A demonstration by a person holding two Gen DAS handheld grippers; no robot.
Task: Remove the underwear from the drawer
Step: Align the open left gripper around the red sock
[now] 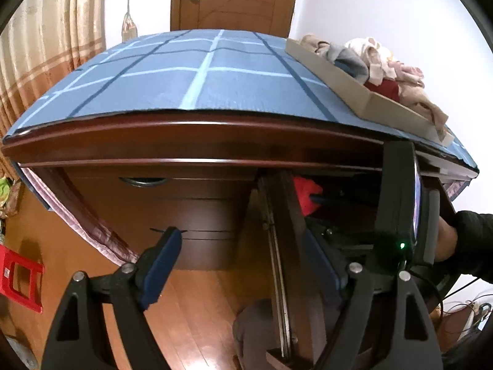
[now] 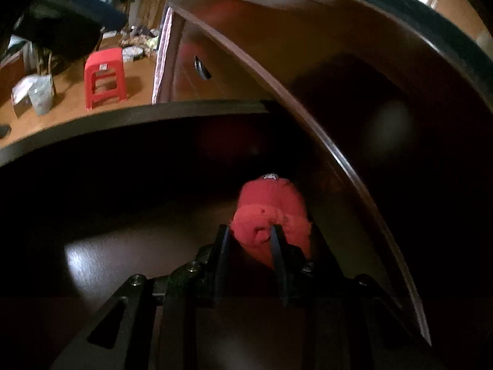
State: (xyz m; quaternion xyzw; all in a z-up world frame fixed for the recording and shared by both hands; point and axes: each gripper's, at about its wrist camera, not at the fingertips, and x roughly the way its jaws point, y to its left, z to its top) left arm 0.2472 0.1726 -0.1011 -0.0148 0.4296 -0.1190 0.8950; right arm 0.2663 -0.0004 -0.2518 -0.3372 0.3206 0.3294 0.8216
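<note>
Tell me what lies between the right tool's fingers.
Red underwear bunched between the right tool fingers, inside the dark drawer; the right wrist view shows it.

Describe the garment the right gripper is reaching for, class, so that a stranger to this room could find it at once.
Start at the dark wooden desk under the blue checked cloth. Its right-hand drawer is pulled open, and inside lies a bunched red garment, the right gripper closing around it. It is the only bright thing in that dark drawer.

**Two grippers at work**

The left gripper (image 1: 243, 265) is holding its fingers wide apart, gripping nothing. The right gripper (image 2: 250, 231) is reaching forward, and its fingers are pinching close together. A hand (image 1: 446, 240) is holding its back.
</note>
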